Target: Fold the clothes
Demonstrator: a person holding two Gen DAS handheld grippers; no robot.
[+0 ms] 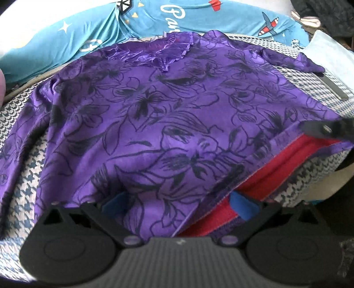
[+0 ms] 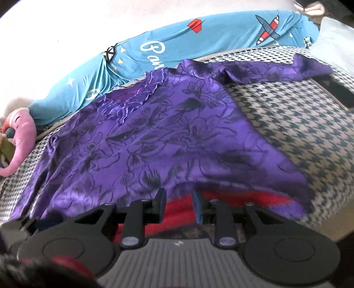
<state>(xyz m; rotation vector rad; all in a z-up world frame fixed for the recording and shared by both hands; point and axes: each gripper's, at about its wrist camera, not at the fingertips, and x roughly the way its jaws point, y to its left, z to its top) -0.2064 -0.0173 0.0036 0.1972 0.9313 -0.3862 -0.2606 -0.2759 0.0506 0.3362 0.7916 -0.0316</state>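
Purple floral blouse (image 1: 154,124) spread on houndstooth cover (image 2: 298,124), hem lifted off red cloth (image 1: 261,168), left gripper (image 1: 177,203) spread wide around hem, right gripper (image 2: 179,199) part-open, its grasp unclear.

I count one purple flowered top (image 1: 168,124) spread in front of me, with one ruffled neckline (image 1: 152,53) and two short sleeves, one out to each side. One red cloth (image 1: 250,177) shows under its hem. Behind it lies one blue printed cloth (image 1: 199,15), and on that print I make out one aeroplane (image 2: 268,27), one red paper plane (image 2: 195,25) and one white star (image 1: 64,27). One pink stuffed toy (image 2: 18,137) lies at the left. One checked cover (image 2: 294,124) runs under everything. I hold two grippers, my left gripper (image 1: 177,203) and my right gripper (image 2: 179,201), each with two fingers.
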